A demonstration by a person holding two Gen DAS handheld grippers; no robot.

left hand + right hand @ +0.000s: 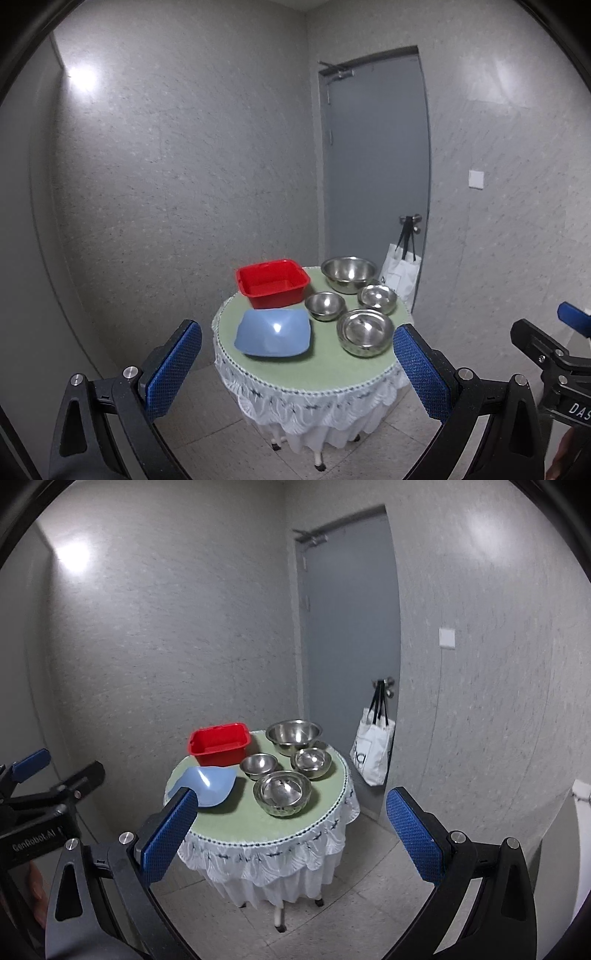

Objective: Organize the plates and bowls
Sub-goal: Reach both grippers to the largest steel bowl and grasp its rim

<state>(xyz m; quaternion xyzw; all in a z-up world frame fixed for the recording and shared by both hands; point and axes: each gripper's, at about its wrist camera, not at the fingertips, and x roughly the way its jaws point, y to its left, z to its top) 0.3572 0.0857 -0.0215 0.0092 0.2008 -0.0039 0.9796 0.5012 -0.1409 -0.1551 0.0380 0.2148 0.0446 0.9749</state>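
Note:
A small round table [321, 373] with a green top and white frilled cloth holds a red square tub [272, 283], a pale blue square bowl [274, 338], a large steel bowl [348, 273], two small steel bowls [325, 305] [377, 298] and a stack of steel bowls [365, 331]. The same set shows in the right wrist view, with the table [236, 830], the tub [218, 743] and the blue bowl [207, 781]. My left gripper [297, 363] and right gripper [291, 827] are both open and empty, held short of the table.
A grey door [376, 177] stands behind the table, with a white tote bag [400, 275] hanging from its handle. Grey walls close the corner. The floor is pale tile. The right gripper's body [554, 354] shows at the right edge of the left wrist view.

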